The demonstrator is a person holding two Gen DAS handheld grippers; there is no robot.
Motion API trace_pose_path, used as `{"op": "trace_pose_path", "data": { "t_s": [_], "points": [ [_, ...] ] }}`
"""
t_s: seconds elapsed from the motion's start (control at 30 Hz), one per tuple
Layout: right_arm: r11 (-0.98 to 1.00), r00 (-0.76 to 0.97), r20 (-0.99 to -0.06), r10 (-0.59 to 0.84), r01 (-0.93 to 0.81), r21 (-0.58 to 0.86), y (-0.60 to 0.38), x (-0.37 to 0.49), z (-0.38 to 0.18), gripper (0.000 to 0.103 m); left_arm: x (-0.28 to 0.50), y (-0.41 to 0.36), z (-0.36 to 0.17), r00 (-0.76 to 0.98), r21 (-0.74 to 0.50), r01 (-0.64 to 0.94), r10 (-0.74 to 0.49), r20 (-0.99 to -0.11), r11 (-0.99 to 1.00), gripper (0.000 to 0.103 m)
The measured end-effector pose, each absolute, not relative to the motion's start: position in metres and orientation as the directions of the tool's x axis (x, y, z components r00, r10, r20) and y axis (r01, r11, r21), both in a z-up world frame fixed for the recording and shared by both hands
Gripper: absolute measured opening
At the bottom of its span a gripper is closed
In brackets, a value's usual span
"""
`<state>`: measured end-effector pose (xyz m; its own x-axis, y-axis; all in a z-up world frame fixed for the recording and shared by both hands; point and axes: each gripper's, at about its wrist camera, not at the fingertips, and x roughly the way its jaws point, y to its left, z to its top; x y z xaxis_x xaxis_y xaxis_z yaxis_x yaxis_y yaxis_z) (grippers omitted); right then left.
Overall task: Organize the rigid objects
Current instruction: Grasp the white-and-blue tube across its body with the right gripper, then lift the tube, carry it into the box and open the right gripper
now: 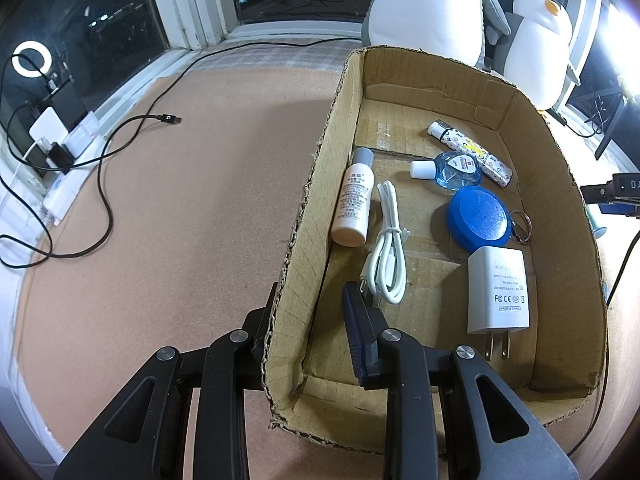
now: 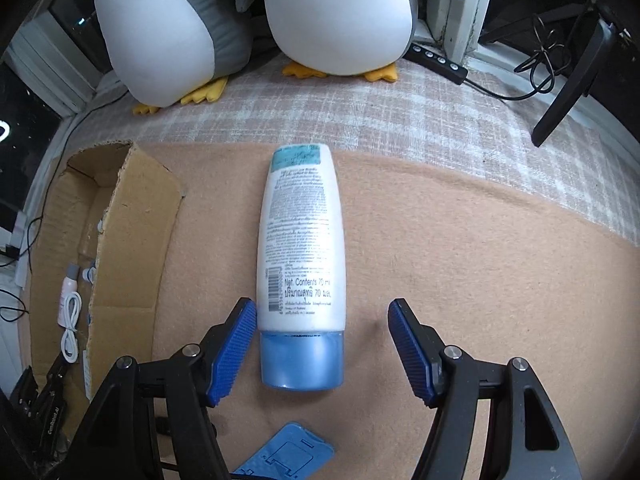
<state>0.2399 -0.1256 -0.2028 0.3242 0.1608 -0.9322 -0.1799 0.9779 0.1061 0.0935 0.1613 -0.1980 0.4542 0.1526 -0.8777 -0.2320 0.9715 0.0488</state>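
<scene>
A: Cardboard box (image 1: 552, 184), contents?
B: Six items. One white bottle (image 1: 354, 200) with grey cap, lying along the left wall, cap to the far end. One coiled white cable (image 1: 387, 248). One clear blue bottle (image 1: 450, 170), white cap to the left. One patterned tube (image 1: 474, 152), lying diagonally. One round blue case (image 1: 478, 216) with a key ring. One white charger plug (image 1: 498, 292), prongs toward the camera.

A: Outside the box?
B: One white lotion tube (image 2: 302, 248) on the tan worktop (image 2: 480, 260), just right of the box. Long axis runs straight away from the camera, blue cap nearest. One blue plastic piece (image 2: 290, 456) at the lower edge.

A: Tongs?
B: Right tongs (image 2: 322, 344) wide, either side of the cap, right pad clearly apart. Left tongs (image 1: 310, 320) parted, straddling the box's left wall; contact cannot be told.

A: Background?
B: Two plush penguins (image 2: 336, 16).
</scene>
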Motion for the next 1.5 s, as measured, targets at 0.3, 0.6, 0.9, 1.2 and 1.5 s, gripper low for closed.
{"op": "trace_pose_path", "data": {
  "t_s": [0.3,0.6,0.9,1.2,1.5],
  "points": [
    [0.964,0.360,-0.922,0.145,-0.260,0.050,-0.101,0.236,-0.211,0.050,0.093,0.161,-0.198,0.454,0.047,-0.233,0.152,-0.878,0.971,0.027],
    [0.962,0.339,-0.928,0.157,-0.265,0.066,-0.095,0.248,-0.218,0.043,0.093,0.161,-0.198,0.455,0.047,-0.232,0.151,-0.878,0.971,0.027],
    [0.953,0.333,-0.909,0.251,-0.248,0.172,-0.112,0.245,-0.211,0.043,0.093,0.161,-0.198,0.455,0.047,-0.233,0.151,-0.878,0.971,0.027],
    [0.955,0.354,-0.900,0.256,-0.239,0.178,-0.118,0.242,-0.205,0.043,0.093,0.161,-0.198,0.455,0.047,-0.233,0.151,-0.878,0.971,0.027],
    [0.947,0.437,-0.891,0.123,-0.320,-0.027,-0.091,0.240,-0.210,0.044,0.093,0.161,-0.198,0.455,0.046,-0.233,0.151,-0.878,0.971,0.027]
  ]
}}
